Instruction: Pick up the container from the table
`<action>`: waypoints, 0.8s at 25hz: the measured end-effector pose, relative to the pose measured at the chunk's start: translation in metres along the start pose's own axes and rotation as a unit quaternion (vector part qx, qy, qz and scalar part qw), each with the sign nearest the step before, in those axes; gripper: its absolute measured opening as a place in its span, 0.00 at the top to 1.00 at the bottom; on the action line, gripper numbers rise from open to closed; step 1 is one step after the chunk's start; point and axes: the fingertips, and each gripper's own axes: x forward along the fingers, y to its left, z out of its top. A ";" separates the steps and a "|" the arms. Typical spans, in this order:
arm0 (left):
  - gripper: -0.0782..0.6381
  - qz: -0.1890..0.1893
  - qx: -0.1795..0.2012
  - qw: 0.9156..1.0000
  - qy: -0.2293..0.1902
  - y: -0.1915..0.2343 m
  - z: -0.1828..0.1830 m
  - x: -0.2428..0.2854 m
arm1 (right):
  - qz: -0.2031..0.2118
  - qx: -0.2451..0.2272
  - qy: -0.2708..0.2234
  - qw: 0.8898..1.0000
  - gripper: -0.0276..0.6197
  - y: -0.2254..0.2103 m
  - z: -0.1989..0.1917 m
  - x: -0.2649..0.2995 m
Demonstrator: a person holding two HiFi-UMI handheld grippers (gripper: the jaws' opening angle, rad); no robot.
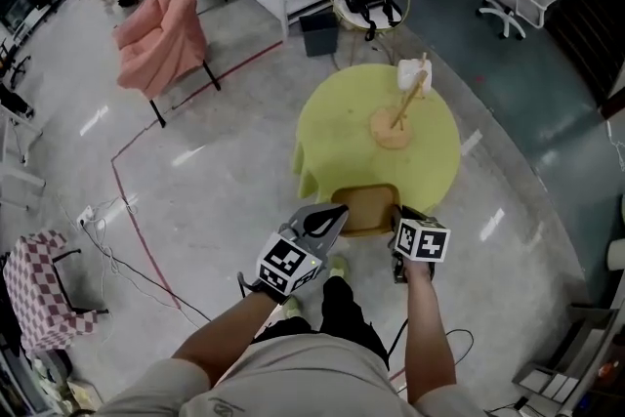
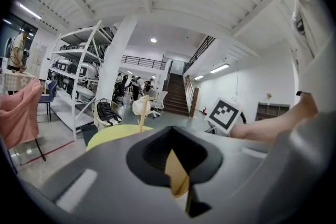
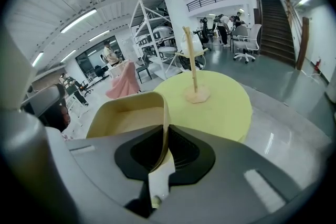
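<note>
Pinching container [image 1: 366,206] rim: left claw [image 2: 177,178], right claw [image 3: 160,162].

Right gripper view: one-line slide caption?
Right tool clamps the tan container's wall, yellow round table and wooden stand beyond.

A tan, plastic-looking rectangular container [image 1: 366,208] with rounded corners and an open top sits upright and empty at lower centre of the head view. The left gripper [image 1: 337,214] and right gripper [image 1: 398,216] pinch its thin side walls.
</note>
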 end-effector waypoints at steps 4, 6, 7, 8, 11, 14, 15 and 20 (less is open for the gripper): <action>0.88 0.004 0.005 1.000 -0.012 -0.003 0.013 -0.017 | 0.003 -0.010 -0.011 1.000 0.91 0.017 0.004 -0.016; 0.88 0.007 0.008 1.000 -0.018 -0.005 0.019 -0.024 | 0.006 -0.014 -0.014 1.000 0.91 0.024 0.004 -0.022; 0.88 0.009 0.010 1.000 -0.020 -0.005 0.021 -0.027 | 0.008 -0.016 -0.016 1.000 0.91 0.027 0.005 -0.024; 0.88 0.010 0.012 1.000 -0.023 -0.006 0.024 -0.030 | 0.009 -0.017 -0.017 1.000 0.91 0.030 0.005 -0.027; 0.88 0.013 0.017 0.999 -0.028 -0.009 0.030 -0.040 | 0.011 -0.023 -0.021 0.999 0.91 0.039 0.005 -0.035; 0.88 0.015 0.018 0.999 -0.034 -0.014 0.032 -0.049 | 0.013 -0.027 -0.020 0.999 0.91 0.046 -0.001 -0.042; 0.88 0.015 0.019 0.999 -0.036 -0.016 0.033 -0.051 | 0.013 -0.028 -0.021 0.999 0.91 0.047 -0.002 -0.044; 0.88 0.015 0.020 0.999 -0.044 -0.026 0.038 -0.063 | 0.012 -0.032 -0.028 0.999 0.91 0.054 -0.007 -0.061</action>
